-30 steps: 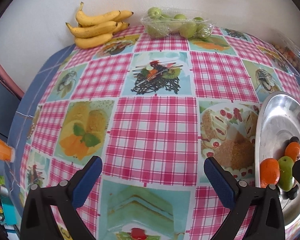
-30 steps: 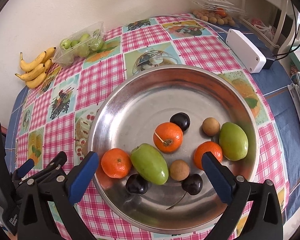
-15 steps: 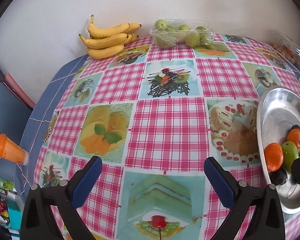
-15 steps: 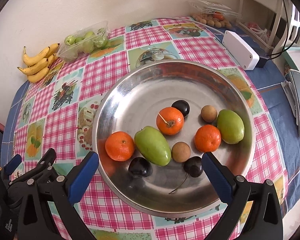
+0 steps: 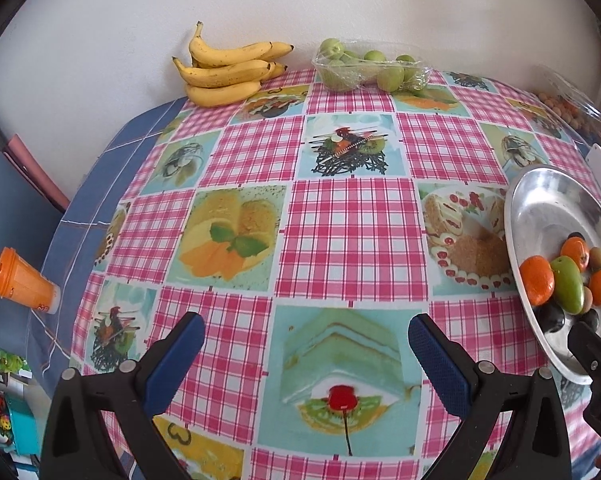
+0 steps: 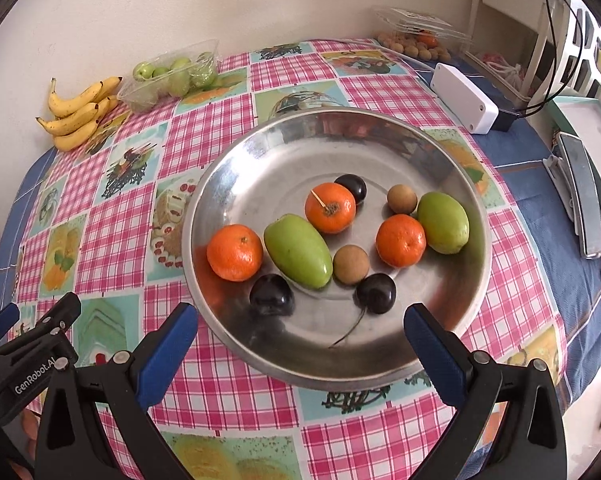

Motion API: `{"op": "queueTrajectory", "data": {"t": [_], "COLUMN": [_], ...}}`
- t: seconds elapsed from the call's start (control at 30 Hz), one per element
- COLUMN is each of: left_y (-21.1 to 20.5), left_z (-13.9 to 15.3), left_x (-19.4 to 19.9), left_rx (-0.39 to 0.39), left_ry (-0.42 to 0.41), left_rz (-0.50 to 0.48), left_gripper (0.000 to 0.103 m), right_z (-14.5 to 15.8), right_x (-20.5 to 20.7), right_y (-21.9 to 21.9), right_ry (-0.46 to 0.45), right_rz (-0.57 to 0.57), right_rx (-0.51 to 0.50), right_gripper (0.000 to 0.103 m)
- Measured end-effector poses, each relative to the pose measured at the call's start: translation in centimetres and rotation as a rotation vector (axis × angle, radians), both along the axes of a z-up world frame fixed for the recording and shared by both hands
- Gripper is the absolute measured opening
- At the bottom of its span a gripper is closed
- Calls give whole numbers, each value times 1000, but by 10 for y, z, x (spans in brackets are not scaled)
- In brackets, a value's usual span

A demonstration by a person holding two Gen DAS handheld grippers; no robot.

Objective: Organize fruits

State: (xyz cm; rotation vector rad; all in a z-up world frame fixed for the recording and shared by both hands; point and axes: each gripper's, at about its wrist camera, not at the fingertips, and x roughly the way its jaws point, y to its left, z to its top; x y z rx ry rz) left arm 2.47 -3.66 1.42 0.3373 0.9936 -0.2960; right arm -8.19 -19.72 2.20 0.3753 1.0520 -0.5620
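Note:
A round steel tray (image 6: 236, 168) (image 5: 540, 200) holds three oranges (image 6: 234, 253), two green mangoes (image 6: 298, 252), two small brown fruits (image 6: 351, 264) and three dark cherries (image 6: 271, 295). My right gripper (image 6: 300, 344) hovers open over the tray's near rim, nothing between its fingers. My left gripper (image 5: 306, 354) is open above bare tablecloth, left of the tray. A bunch of bananas (image 5: 226, 74) (image 6: 78, 114) and a clear box of green fruits (image 5: 370, 68) (image 6: 172, 74) lie at the far edge by the wall.
A checked pink tablecloth (image 5: 352, 236) covers the table. A white box (image 6: 462, 98) with a cable and a clear container of small brown fruits (image 6: 418, 38) sit at the far right. An orange cup (image 5: 20, 280) lies beyond the left edge.
Both grippers have drawn back and up from the table, so the tray and fruit appear farther away. Nothing on the table moved; both stay open.

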Motion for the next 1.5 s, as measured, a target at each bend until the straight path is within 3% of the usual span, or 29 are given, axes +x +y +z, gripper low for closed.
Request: {"op": "queueTrajectory", "data": {"t": [0.8, 1.5], "left_y": [38, 47], "left_z": [11, 12], "left_x": [-35, -36], "left_rx": [7, 2], "left_ry": [-8, 8], "left_rz": [3, 33], "left_gripper": [103, 103], "right_z": [12, 13], "right_x": [-28, -31], "right_y": [40, 43], "right_ry": [-18, -21], "right_rz": [61, 63], "right_rx": [-77, -73], "right_gripper": [103, 103]}}
